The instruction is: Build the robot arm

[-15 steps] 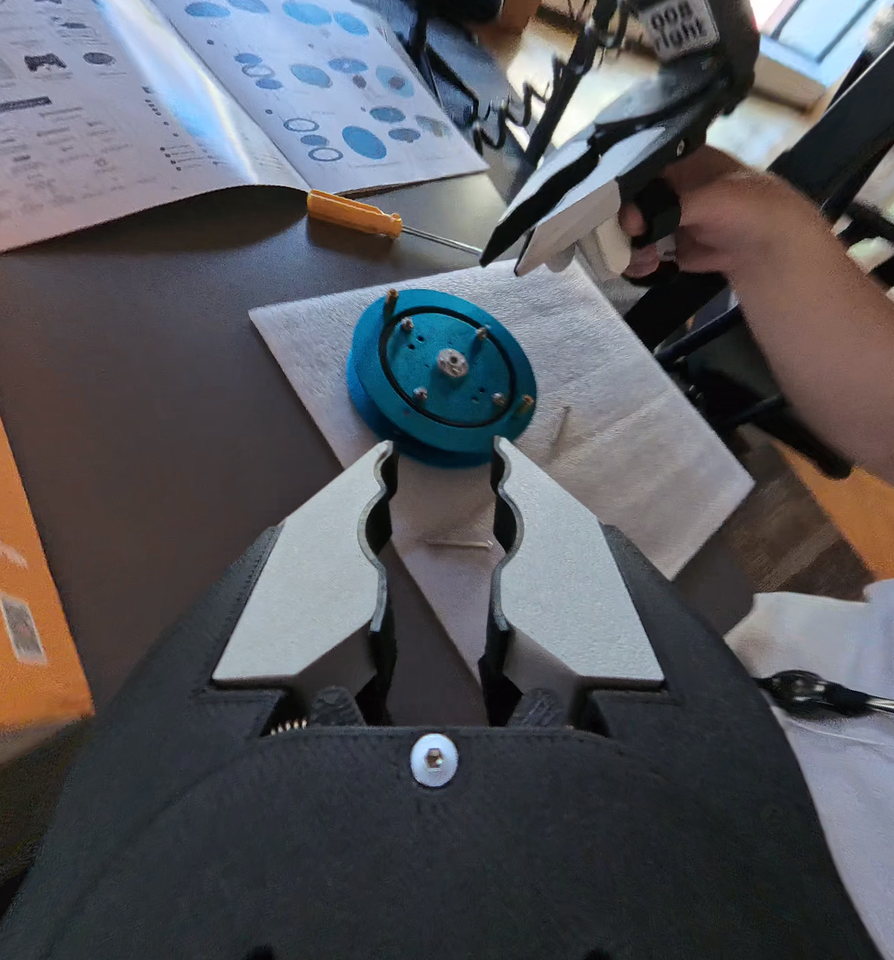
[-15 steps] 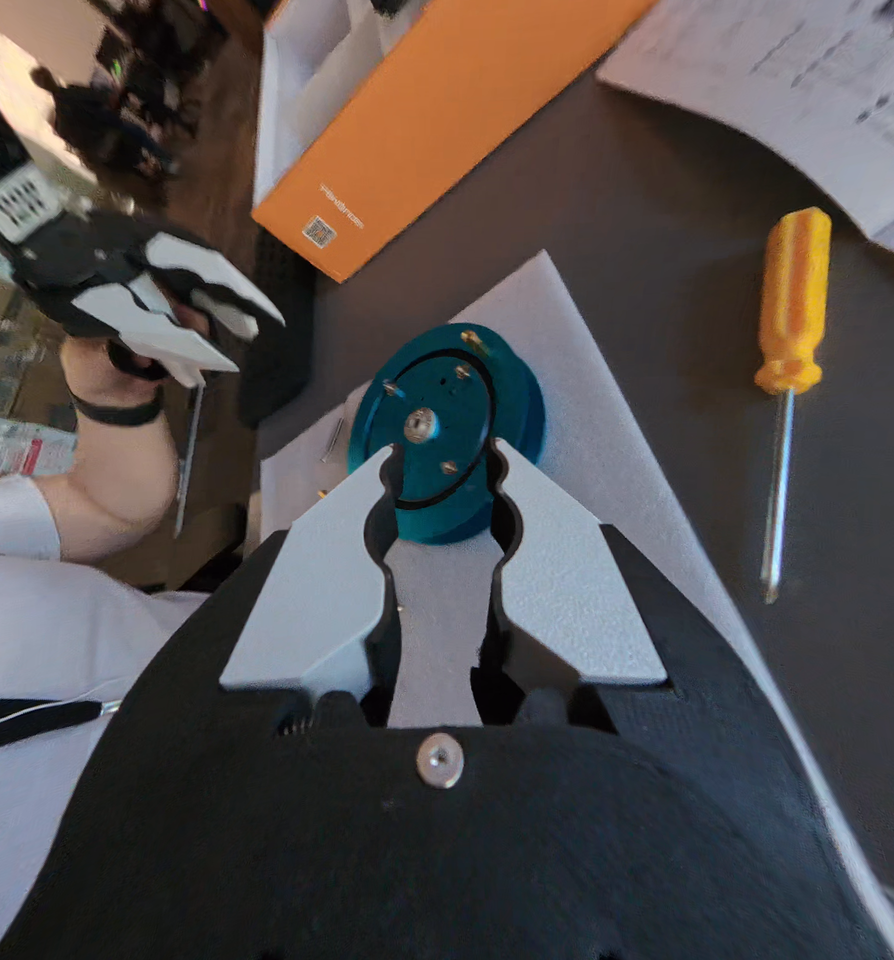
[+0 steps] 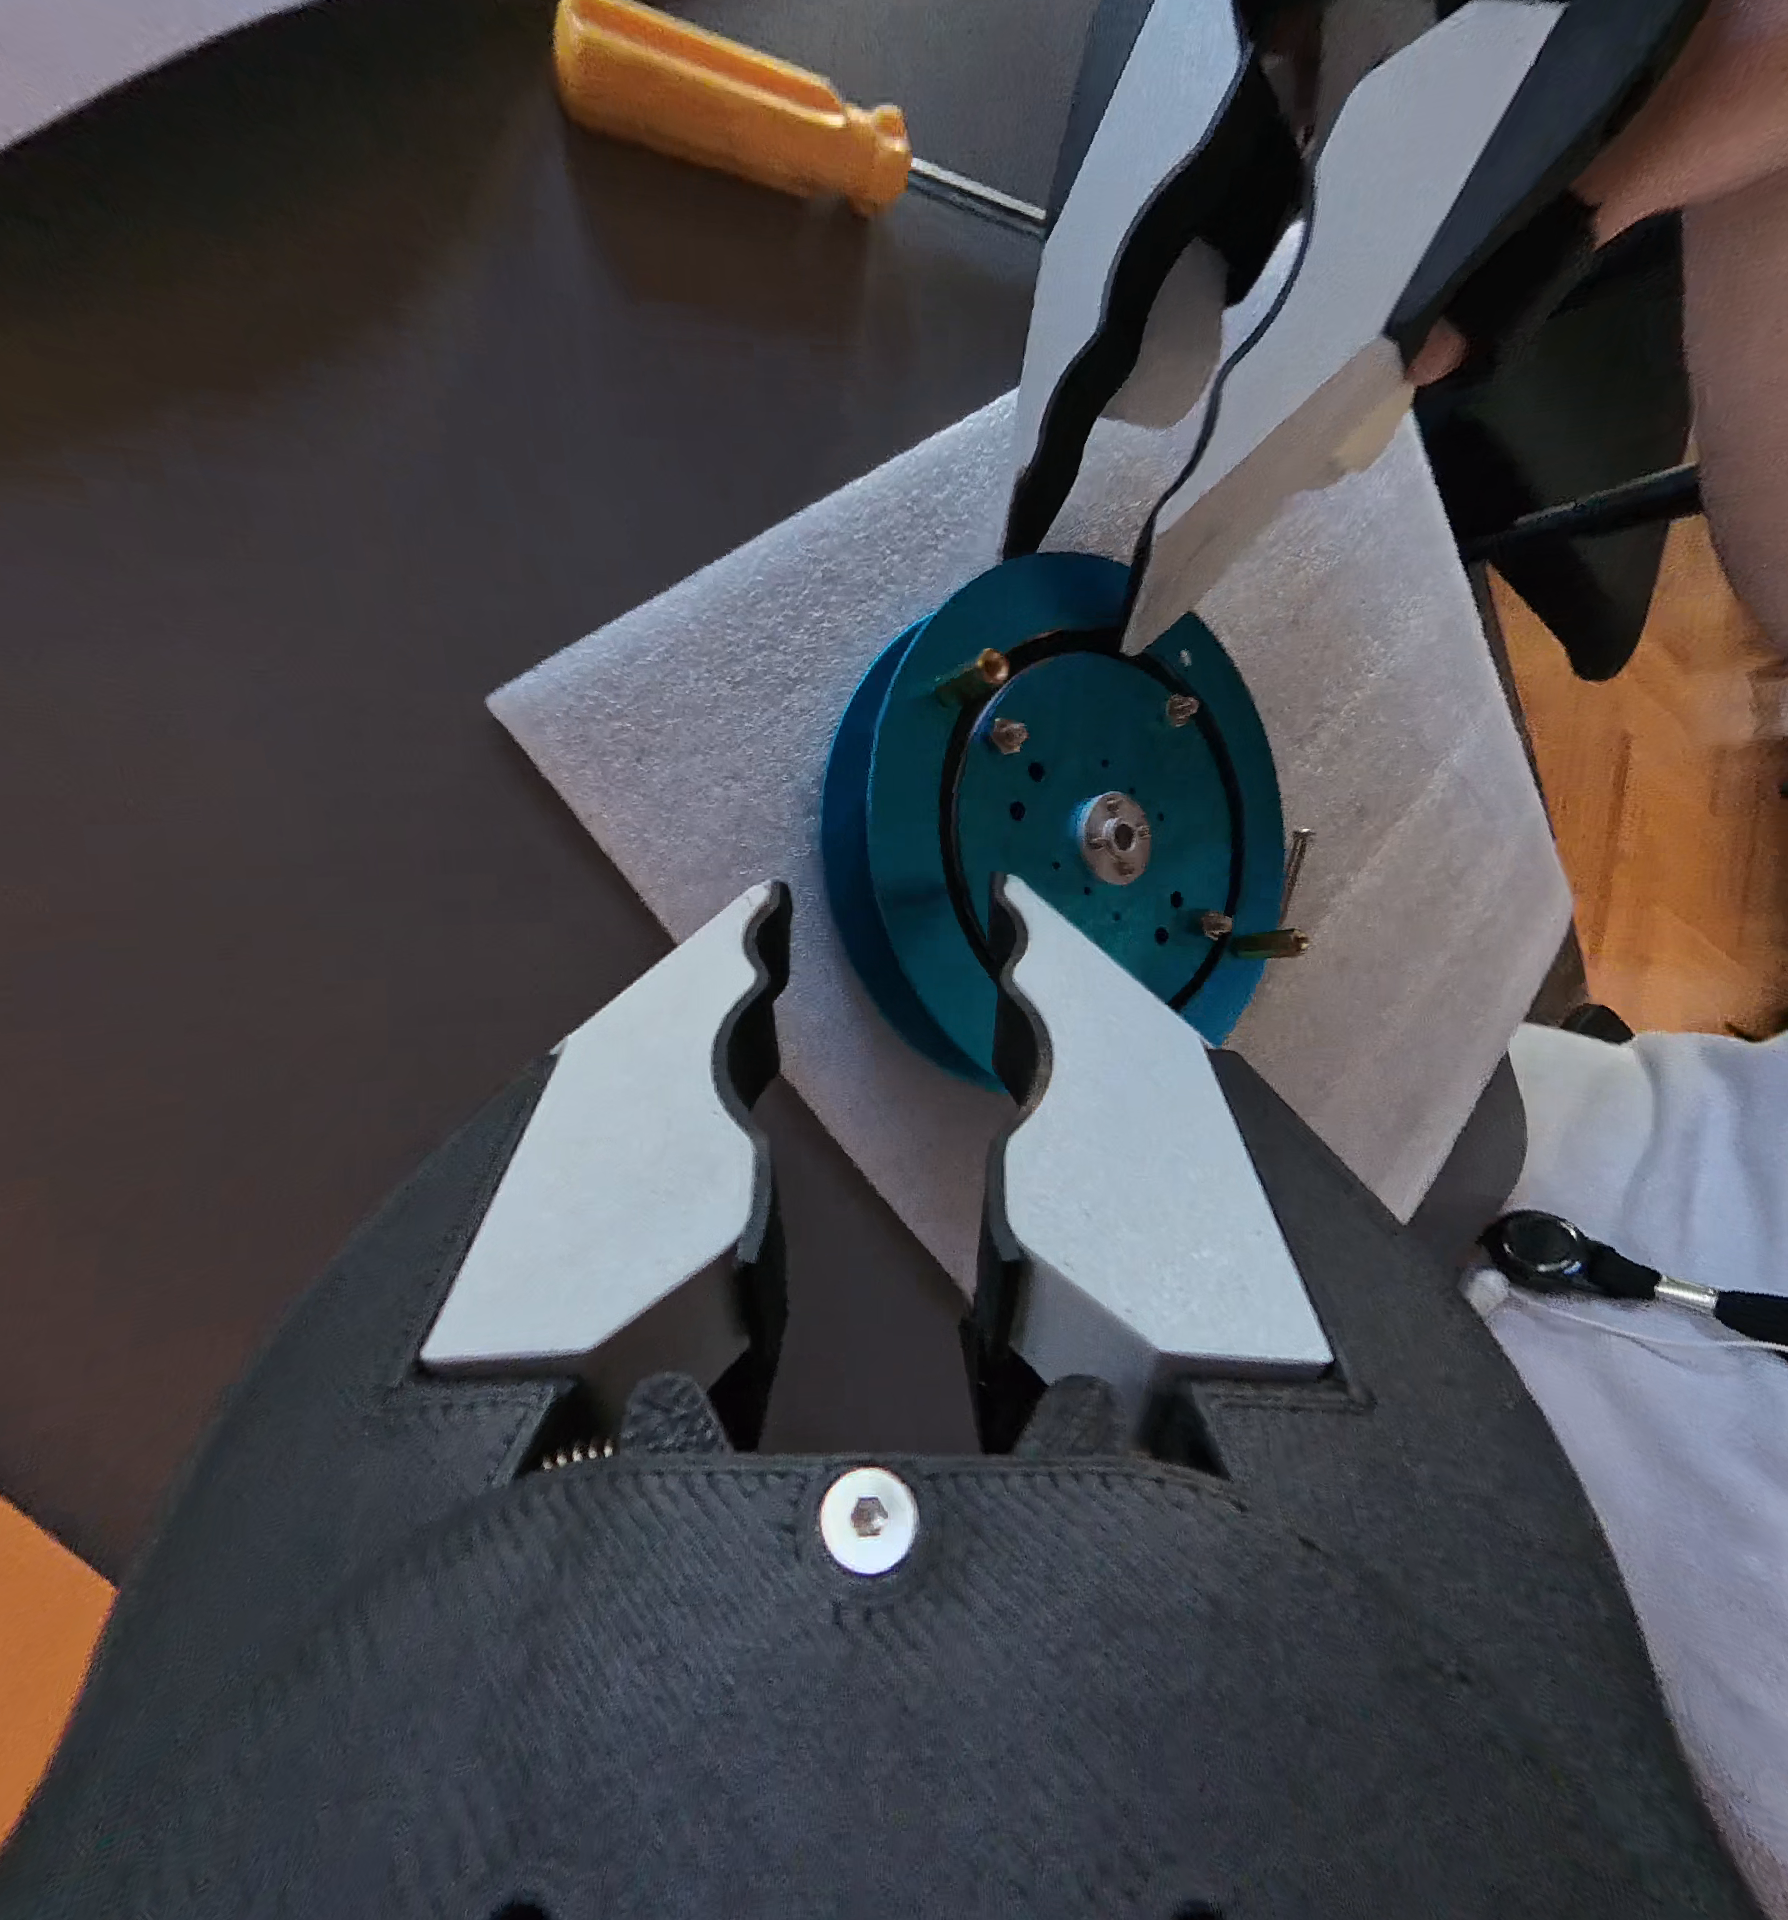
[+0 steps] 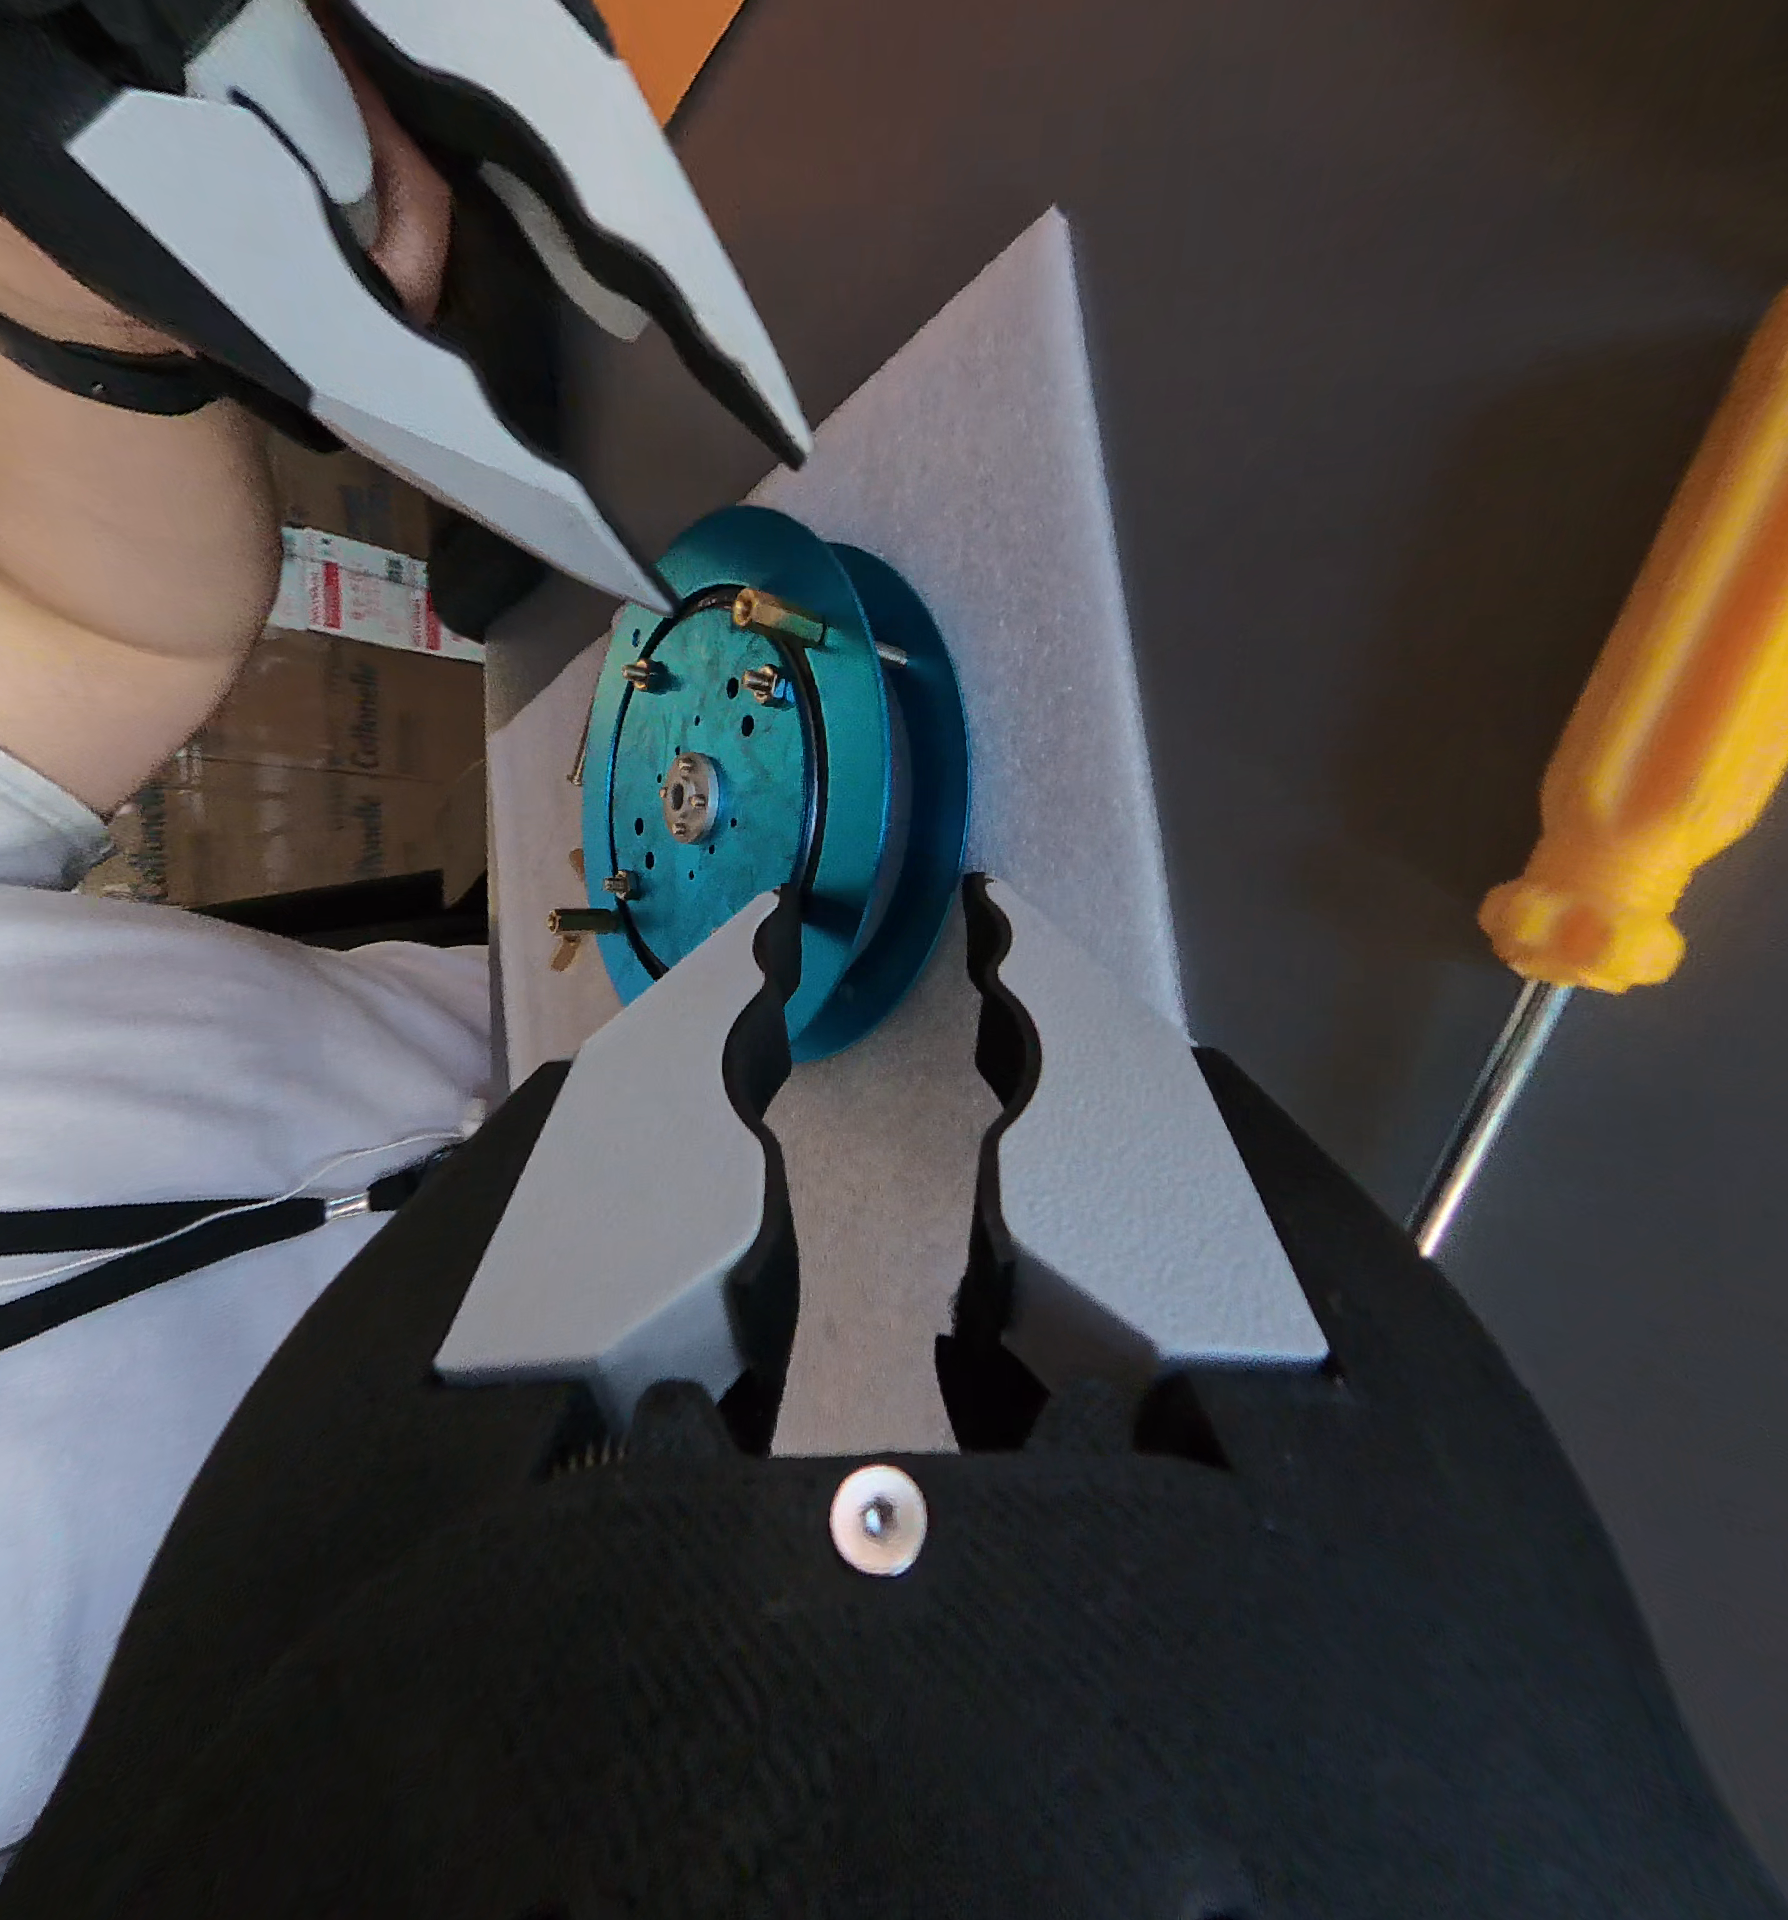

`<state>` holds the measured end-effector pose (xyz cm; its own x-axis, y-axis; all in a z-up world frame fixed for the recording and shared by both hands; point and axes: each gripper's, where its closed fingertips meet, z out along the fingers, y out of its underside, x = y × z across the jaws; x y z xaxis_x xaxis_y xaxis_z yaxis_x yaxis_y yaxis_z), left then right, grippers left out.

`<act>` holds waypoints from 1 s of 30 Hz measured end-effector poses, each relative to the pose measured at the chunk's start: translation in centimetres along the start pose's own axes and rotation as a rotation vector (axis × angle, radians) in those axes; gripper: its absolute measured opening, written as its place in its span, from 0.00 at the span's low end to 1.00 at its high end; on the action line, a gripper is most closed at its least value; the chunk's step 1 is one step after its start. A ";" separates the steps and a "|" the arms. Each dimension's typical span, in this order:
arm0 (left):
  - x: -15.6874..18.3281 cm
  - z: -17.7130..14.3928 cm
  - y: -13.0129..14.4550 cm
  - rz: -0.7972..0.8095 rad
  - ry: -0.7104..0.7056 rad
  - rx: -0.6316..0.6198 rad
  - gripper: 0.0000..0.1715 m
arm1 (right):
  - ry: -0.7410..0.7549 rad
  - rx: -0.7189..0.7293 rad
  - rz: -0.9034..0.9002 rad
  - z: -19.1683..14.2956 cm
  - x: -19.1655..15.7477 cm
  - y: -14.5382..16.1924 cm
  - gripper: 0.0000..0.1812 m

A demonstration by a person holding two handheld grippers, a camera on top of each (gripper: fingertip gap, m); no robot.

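Closing in from both sides now, left gripper (image 3: 890, 894) and right gripper (image 4: 874, 888) straddling the blue wheel (image 3: 1066, 821) rim, fingers (image 3: 1160, 582) touching its face, no longer hovering apart.

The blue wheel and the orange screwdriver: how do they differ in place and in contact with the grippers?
The blue wheel lies on the white foam sheet; the orange screwdriver lies beside the sheet on the dark table. The left gripper and right gripper, both open, straddle the wheel's rim on opposite sides; nothing touches the screwdriver. Both lie flat.
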<state>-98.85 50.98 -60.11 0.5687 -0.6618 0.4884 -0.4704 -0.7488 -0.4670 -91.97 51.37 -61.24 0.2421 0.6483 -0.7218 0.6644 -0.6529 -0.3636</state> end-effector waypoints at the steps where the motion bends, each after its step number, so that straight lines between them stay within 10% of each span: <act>1: -0.1 0.3 0.1 -0.003 0.010 -0.026 0.19 | -0.020 -0.007 0.008 0.0 0.0 0.0 0.16; 8: 0.6 0.8 -0.3 -0.009 0.129 -0.070 0.06 | -0.114 0.011 0.034 0.1 -0.1 -0.2 0.13; 30: -0.7 -0.6 -0.4 0.020 0.064 0.023 0.16 | -0.131 -0.119 0.027 1.0 -0.5 -1.3 0.16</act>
<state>-99.46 51.70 -59.88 0.5146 -0.6783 0.5245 -0.4655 -0.7347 -0.4934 -93.69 51.51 -61.01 0.1723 0.5693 -0.8039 0.7394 -0.6139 -0.2763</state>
